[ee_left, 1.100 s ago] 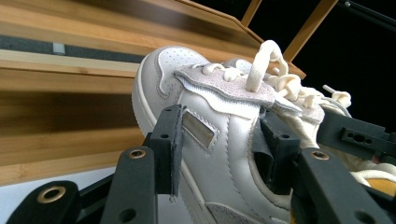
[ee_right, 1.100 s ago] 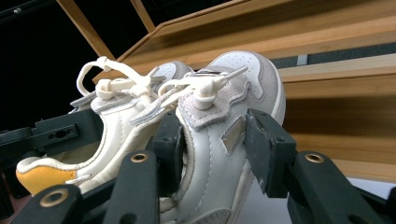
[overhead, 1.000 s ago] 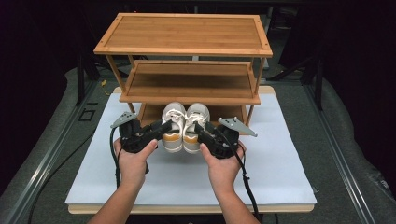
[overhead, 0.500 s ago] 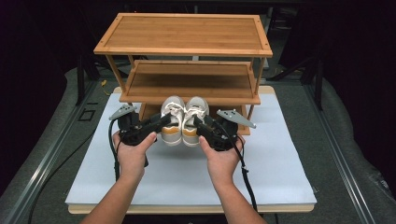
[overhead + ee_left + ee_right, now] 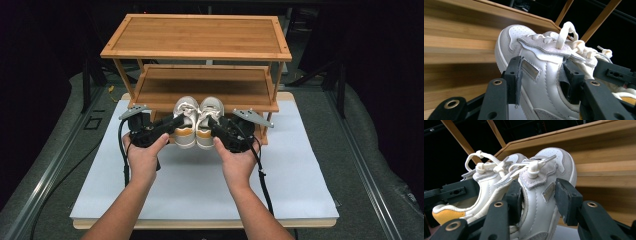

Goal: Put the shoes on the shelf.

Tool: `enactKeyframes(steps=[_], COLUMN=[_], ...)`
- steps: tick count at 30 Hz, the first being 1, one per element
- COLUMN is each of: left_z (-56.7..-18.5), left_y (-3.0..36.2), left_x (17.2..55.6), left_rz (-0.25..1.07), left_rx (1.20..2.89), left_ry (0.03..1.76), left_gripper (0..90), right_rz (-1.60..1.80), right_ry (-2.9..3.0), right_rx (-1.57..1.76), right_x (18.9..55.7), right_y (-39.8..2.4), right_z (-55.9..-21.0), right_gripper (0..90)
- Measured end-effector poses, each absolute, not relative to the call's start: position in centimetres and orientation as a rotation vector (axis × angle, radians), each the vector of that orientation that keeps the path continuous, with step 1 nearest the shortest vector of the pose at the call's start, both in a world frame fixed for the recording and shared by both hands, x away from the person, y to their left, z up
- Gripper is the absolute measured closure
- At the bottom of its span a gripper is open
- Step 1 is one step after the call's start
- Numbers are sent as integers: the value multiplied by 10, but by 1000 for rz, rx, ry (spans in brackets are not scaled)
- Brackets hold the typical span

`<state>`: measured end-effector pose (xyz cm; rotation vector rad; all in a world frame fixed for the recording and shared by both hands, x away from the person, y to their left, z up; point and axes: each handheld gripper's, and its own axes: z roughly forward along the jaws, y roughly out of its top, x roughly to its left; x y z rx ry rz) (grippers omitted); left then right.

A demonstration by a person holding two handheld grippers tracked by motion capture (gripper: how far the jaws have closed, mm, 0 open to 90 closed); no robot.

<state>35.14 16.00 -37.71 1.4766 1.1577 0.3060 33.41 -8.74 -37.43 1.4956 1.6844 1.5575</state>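
The left hand-held gripper (image 5: 176,122) was clamped across the left shoe (image 5: 185,122), and the right hand-held gripper (image 5: 214,125) across the right shoe (image 5: 207,122). Both shoes were held side by side, touching, above the white tabletop (image 5: 200,185), just before the rack (image 5: 200,35)'s middle shelf (image 5: 200,87).
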Motion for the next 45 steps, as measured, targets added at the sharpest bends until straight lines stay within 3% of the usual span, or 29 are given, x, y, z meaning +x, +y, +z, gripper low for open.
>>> enactKeyframes(steps=[45], left_z=[-366], left_y=[155], left_x=[417], left_rz=[289], left_rx=[1507], left_ry=[1188], left_gripper=[570], right_rz=[1548], right_ry=[1687], right_rx=[1533], right_x=[397], right_y=[-91], right_z=[-368], right_gripper=[582])
